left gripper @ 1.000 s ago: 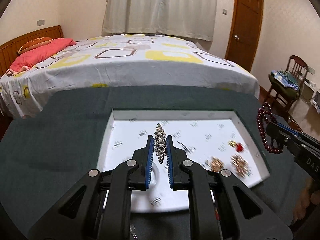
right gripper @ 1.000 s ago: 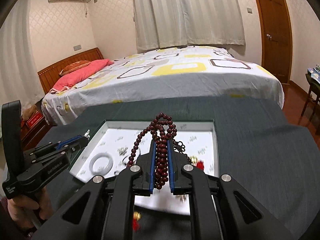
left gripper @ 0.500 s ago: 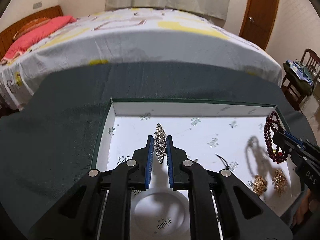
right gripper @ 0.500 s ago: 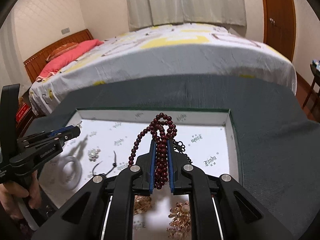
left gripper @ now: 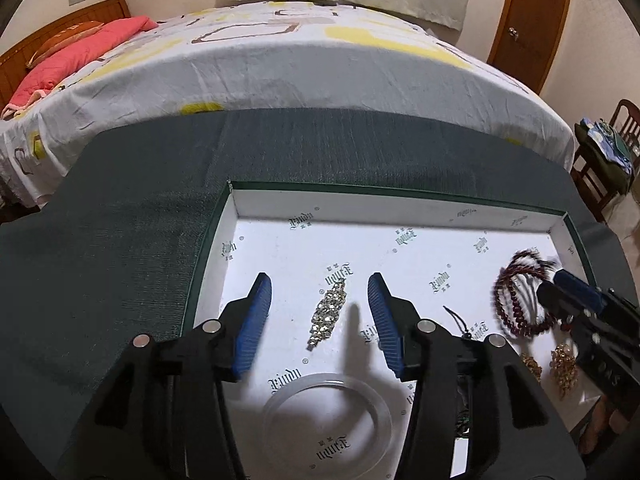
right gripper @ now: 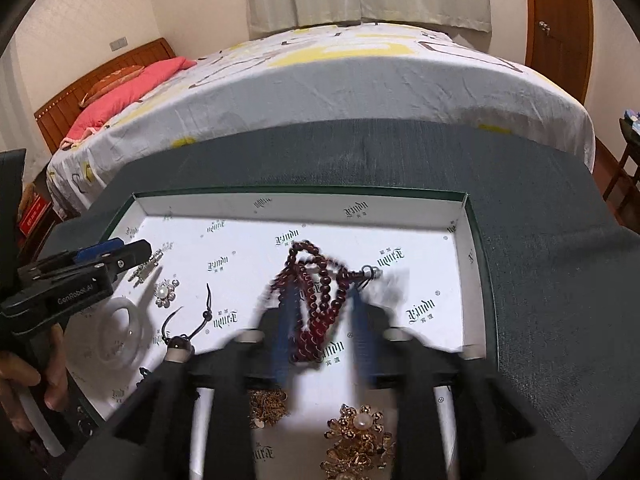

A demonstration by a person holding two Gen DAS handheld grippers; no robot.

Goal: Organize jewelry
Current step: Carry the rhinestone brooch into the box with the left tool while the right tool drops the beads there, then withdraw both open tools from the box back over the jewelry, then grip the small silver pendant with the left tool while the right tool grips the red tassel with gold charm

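— Both claws are being looked at. How is the left claw standing?

— Its jaws are being held wide apart, and nothing is being gripped. The rhinestone strip is lying flat on the floor of the white tray, between the two blue pads and touching neither.

— And the right claw?

— It is badly blurred in its own view, but the jaws are being shown apart there, with the dark red bead bracelet lying loosely coiled between them on the tray floor. No clamping is being seen. From the left view the bracelet is resting just at that claw's tip.

— Where is everything else being kept?

— Inside the same tray, which is sitting on the dark green counter: a clear bangle near the left claw, a pearl flower piece, a black cord pendant, and gold pieces at the near edge.

— How is this step best being done?

— Judging by the open jaws, a release is being finished on both sides. The claws are best being lifted straight up and backward, so no pad is dragged across the strip or snagged in the bead loops — a sideways sweep is likely to scatter the pieces already being laid out. Spacing is worth being kept: the bracelet is lying close to the gold pieces and could tangle.
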